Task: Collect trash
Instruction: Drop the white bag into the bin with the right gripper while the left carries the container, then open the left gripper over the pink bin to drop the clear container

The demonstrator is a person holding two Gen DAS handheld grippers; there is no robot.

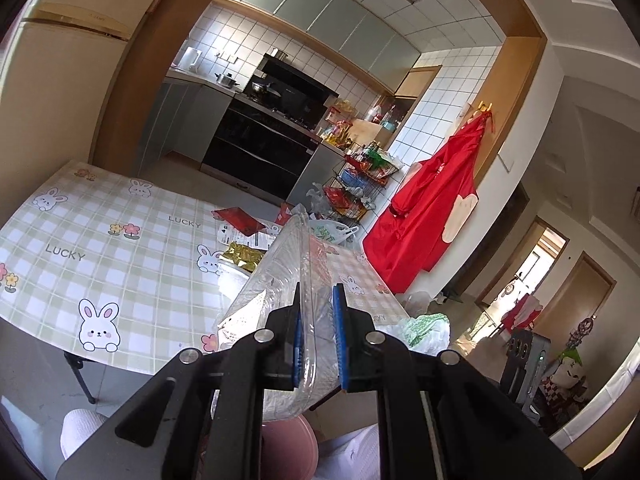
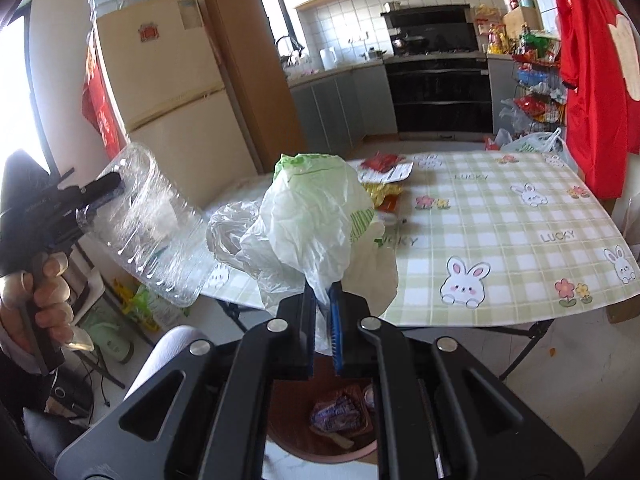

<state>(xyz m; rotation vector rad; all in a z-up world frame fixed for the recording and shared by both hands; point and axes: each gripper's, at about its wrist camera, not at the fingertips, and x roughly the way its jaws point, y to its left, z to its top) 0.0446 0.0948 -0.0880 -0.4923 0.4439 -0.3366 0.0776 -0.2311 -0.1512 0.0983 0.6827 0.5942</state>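
Right wrist view: right tool (image 2: 323, 300) clamped plastic bag (image 2: 316, 208) above bin (image 2: 288, 436) at 6 o'clock; left tool (image 2: 102, 190) pinched clear container (image 2: 152, 220) at 9 o'clock. Best released centred over bin, bag first.

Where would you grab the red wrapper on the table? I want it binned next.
Both grippers are full now. The red wrapper lies flat near the table's far edge, so come from above at a slant and pinch its raised near edge.

Red apron (image 1: 432, 216) hangs beside the black oven (image 1: 256, 148).
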